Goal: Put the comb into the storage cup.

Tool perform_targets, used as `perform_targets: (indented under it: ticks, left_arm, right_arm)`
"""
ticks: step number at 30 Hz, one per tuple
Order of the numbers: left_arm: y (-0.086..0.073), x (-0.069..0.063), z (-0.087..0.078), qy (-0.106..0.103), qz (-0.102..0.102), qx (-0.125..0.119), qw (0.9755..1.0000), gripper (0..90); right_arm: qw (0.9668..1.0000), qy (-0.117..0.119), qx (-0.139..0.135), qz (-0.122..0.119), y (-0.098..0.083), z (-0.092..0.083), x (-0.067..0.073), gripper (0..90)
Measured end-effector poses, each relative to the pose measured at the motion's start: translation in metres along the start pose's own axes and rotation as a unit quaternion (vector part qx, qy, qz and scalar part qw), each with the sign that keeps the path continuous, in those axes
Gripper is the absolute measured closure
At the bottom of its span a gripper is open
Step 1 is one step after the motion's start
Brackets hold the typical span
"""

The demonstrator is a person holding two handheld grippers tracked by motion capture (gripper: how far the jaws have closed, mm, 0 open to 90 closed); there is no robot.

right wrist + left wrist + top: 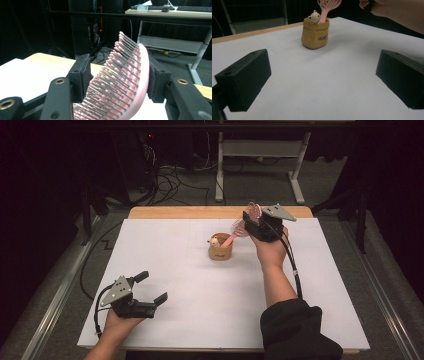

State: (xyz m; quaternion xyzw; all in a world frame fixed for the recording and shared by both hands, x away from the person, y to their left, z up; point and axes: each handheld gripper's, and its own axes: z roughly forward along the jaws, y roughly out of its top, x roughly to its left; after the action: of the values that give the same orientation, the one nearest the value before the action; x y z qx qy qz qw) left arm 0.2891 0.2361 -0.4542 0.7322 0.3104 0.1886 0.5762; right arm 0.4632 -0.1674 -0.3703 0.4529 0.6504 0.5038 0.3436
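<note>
I am clamping the right gripper (pixel 251 222) on the head of the pink hairbrush (pixel 125 82), one pad against its smooth back, the other against the bristle tips. The brush is leaning out of the small tan pouch (pixel 220 251) near the far middle of the white table (pixel 200 315), its handle down inside beside a little cream figure (pixel 314 17). I am resting the left gripper (pixel 151 289) near the table's front left edge, jaws standing wide apart over bare surface.
</note>
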Motion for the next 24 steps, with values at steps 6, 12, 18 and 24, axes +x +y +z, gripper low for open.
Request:
perform_targets:
  ticks: [6, 12, 18, 24]
  left_arm:
    - [0.0, 0.0001, -0.0002, 0.0, -0.001, -0.001, 1.0, 0.5]
    - [-0.0003, 0.0003, -0.0001, 0.0, -0.002, 0.0, 1.0, 0.5]
    - [-0.0004, 0.0007, -0.0003, 0.0, -0.003, 0.0, 1.0, 0.5]
    - [-0.0005, 0.0007, -0.0001, 0.0, -0.003, 0.001, 1.0, 0.5]
  right_arm:
    - [1.0, 0.0, 0.001, 0.0, -0.0002, -0.0001, -0.0003, 45.4]
    - [1.0, -0.002, 0.005, 0.002, -0.0013, 0.0005, -0.0016, 43.7]
    - [1.0, -0.002, 0.007, 0.001, -0.0021, 0.0012, -0.0018, 43.3]
    - [1.0, -0.002, 0.008, -0.001, -0.0019, 0.0007, -0.0018, 42.6]
